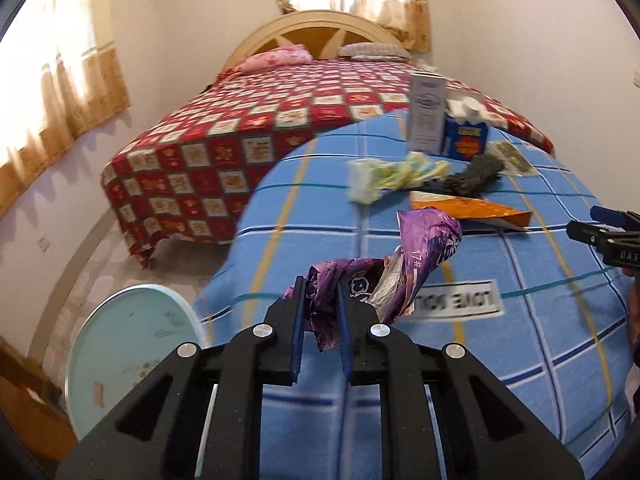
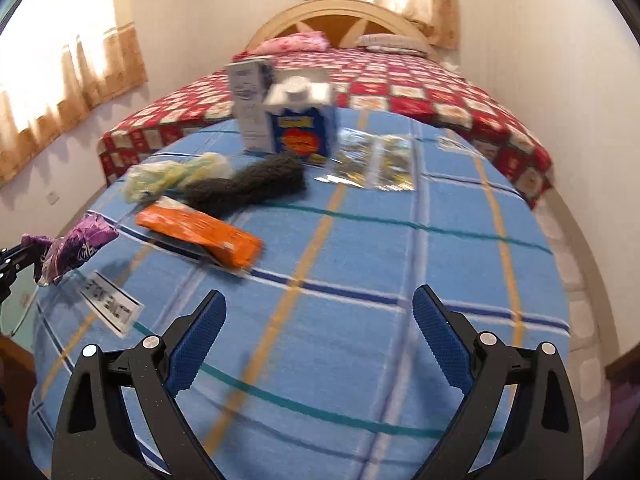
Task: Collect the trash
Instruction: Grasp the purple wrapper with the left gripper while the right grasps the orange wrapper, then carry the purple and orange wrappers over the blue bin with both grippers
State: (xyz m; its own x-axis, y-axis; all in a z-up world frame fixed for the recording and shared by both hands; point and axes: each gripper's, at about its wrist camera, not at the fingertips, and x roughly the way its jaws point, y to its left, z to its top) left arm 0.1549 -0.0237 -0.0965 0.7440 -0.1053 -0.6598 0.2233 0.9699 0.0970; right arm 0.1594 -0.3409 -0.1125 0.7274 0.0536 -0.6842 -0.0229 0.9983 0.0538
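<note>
Jaws of the left gripper (image 1: 322, 294) pinch a crumpled purple foil wrapper (image 1: 394, 264) lifted off the blue checked bedspread (image 2: 360, 280) near its left edge, presumably for binning, while the right gripper (image 2: 320, 308) hangs spread, empty.

We see a blue blanket (image 2: 360, 320) crossed by white, dark blue, teal and yellow stripes in a plaid. On it lie a purple wrapper (image 1: 384, 280) with white print, an orange packet (image 2: 200, 232), a pale yellow-green bag (image 2: 172, 178), a dark grey scrubber (image 2: 248, 188) and a blue carton (image 2: 302, 132) with a red and yellow badge. The bedspread (image 1: 224, 152) behind is a red and cream check. The tongs (image 2: 318, 340) are black with blue pads (image 2: 198, 344).
</note>
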